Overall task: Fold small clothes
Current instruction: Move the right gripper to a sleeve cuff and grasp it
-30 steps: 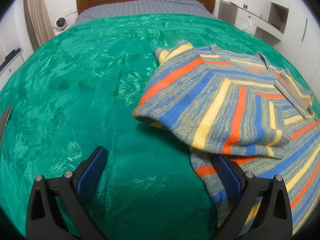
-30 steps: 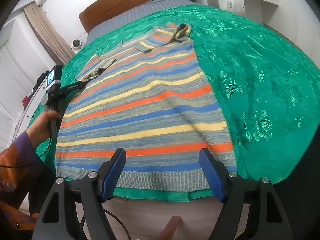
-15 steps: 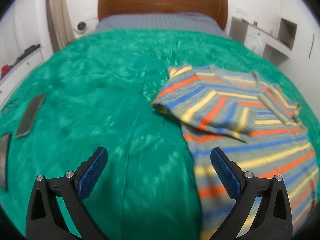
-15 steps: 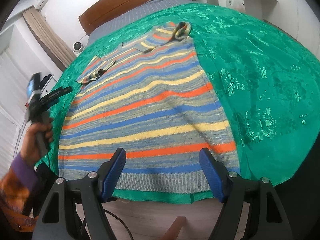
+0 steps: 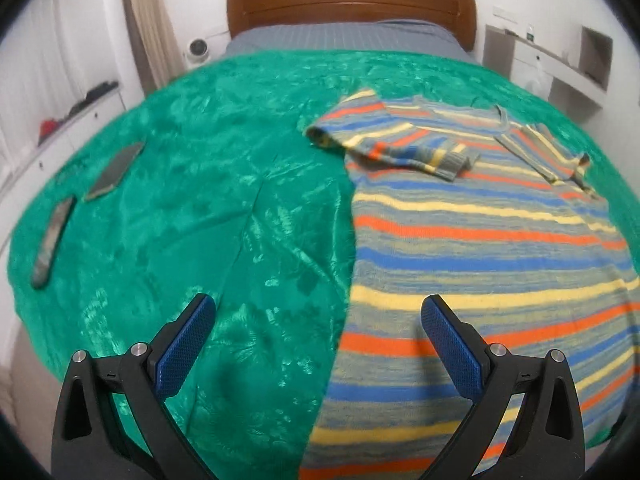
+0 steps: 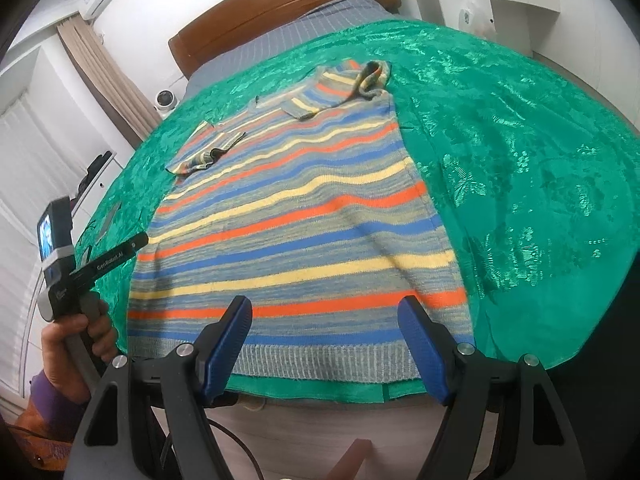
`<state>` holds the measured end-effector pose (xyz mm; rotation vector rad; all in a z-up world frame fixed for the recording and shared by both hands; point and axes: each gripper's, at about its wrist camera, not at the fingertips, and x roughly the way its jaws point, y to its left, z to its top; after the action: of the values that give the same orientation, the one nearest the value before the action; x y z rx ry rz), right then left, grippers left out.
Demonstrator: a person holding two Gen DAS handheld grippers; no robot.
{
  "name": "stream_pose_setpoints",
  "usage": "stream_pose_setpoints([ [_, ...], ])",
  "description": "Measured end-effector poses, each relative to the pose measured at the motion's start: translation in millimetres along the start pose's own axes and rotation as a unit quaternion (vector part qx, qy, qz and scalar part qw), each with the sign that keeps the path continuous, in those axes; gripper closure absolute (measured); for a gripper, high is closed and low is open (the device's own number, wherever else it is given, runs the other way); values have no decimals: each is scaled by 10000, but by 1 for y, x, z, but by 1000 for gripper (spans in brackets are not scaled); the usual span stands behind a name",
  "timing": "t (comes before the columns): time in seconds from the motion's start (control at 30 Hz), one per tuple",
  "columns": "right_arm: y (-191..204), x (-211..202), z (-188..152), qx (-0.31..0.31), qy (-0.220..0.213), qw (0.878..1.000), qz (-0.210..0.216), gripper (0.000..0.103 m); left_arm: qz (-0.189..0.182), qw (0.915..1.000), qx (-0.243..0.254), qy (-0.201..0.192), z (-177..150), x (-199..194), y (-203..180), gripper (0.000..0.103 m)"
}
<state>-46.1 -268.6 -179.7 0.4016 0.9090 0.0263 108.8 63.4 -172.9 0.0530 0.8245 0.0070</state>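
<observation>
Across the bed, a glossy green patterned bedspread [image 6: 520, 152] serves as the folding surface. On it lies the striped knitted sweater in blue, orange, yellow and grey [image 6: 304, 216], spread flat, both sleeves already turned in across the chest, evidently to square the body for the next fold. Its long axis runs along the bed: collar toward the wooden headboard [image 5: 352, 4], ribbed hem [image 6: 320, 362] at the foot edge. Left gripper [image 5: 316, 340] hovers over the sweater's left edge, jaws wide apart, holding nothing. Right gripper [image 6: 324, 344] hangs at the hem, likewise wide apart and empty.
</observation>
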Motion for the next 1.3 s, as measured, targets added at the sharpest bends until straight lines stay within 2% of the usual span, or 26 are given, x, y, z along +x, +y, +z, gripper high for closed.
stream_pose_setpoints([
  [0.07, 0, -1, 0, 8, -20, 10000, -8, 28, -195, 9996, -217, -25, 4, 1, 10, 0],
  [0.13, 1, -2, -1, 1, -14, 10000, -15, 28, -188, 9991, -371, -100, 5, 1, 18, 0],
  [0.4, 3, -3, 7, -138, 22, 9999, -3, 28, -213, 9984, -400, -344, 3, 8, 31, 0],
  [0.5, -3, -10, 32, -423, -131, 9989, -145, 28, -235, 9983, -427, -326, 0, 12, 37, 0],
  [0.57, -11, -16, 61, -621, -271, 9973, -291, 28, -184, 9980, -484, -356, 1, 12, 41, 0],
  [0.7, -23, -4, 121, -1119, -190, 9918, -591, 28, -160, 9967, -686, -401, 2, 12, 48, 0],
  [0.8, -15, 23, 158, -1870, -95, 9781, -906, 28, -60, 9966, -718, -395, 0, 13, 51, 0],
  [0.87, 5, 51, 177, -2576, 46, 9616, -945, 28, -12, 9966, -724, -392, 0, 14, 52, 0],
  [0.97, 43, 97, 194, -3400, 381, 9373, -659, 28, 66, 9968, -712, -370, -1, 15, 53, 0],
  [1.07, 70, 145, 207, -3626, 712, 9276, -550, 30, 150, 9971, -672, -321, -2, 18, 53, 0],
  [1.17, 83, 195, 214, -3750, 1043, 9192, -594, 40, 222, 9972, -666, -266, -2, 21, 54, 0],
  [1.2, 84, 210, 216, -3737, 1151, 9177, -708, 50, 237, 9972, -672, -244, -2, 22, 55, 0],
  [1.27, 76, 231, 223, -3451, 1344, 9269, -614, 58, 251, 9970, -712, -183, -2, 26, 59, 0],
  [1.3, 72, 233, 228, -3262, 1355, 9339, -559, 77, 245, 9969, -735, -156, -2, 27, 60, 0],
])
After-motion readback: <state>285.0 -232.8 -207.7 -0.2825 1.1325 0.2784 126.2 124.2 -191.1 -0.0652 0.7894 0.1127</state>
